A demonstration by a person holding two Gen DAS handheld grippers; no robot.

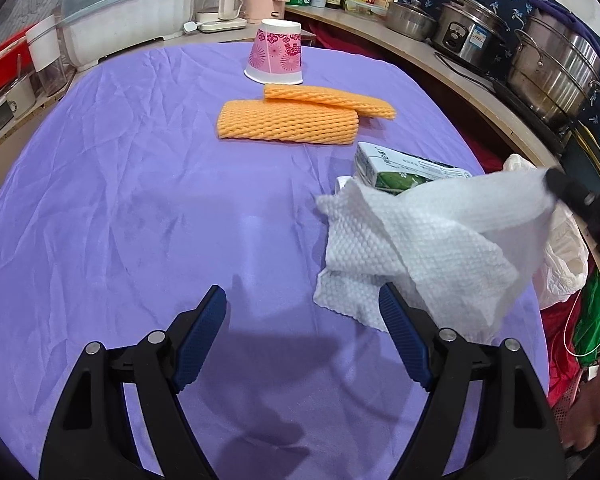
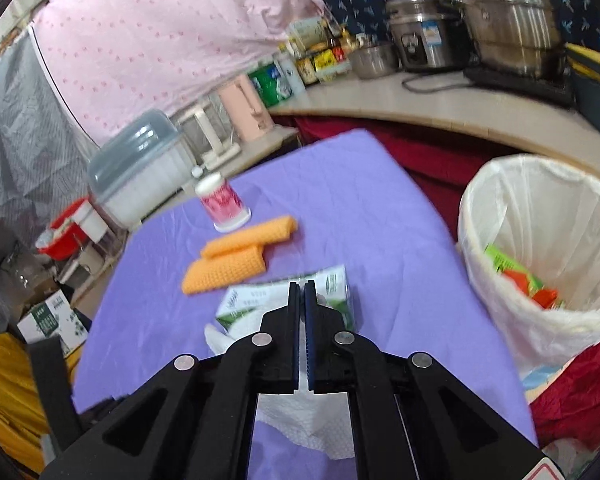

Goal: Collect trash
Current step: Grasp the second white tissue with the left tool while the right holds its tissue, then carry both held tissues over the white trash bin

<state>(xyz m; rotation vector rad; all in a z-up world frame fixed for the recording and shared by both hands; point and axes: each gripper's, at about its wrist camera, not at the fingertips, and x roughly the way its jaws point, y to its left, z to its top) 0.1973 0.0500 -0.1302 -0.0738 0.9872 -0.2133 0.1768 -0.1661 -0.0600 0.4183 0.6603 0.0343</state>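
Note:
A white paper towel (image 1: 416, 240) is lifted at one corner off the purple tablecloth (image 1: 140, 200); my right gripper (image 2: 301, 292) is shut on it, and the towel hangs below the fingers (image 2: 312, 420). The right gripper shows at the right edge of the left wrist view (image 1: 556, 184). My left gripper (image 1: 302, 300) is open and empty just left of the towel. A green and white carton (image 1: 400, 168) lies behind the towel (image 2: 332, 284). Two orange foam nets (image 1: 288, 122) and an upside-down pink paper cup (image 1: 276, 54) lie farther back. A bin with a white bag (image 2: 540, 240) stands right of the table.
A counter (image 2: 440, 112) with steel pots (image 1: 556, 68), bottles and kettles runs behind and to the right. A covered dish rack (image 1: 128, 12) and a red basin (image 2: 66, 232) stand at the left. Red cloth (image 2: 580, 392) lies around the bin.

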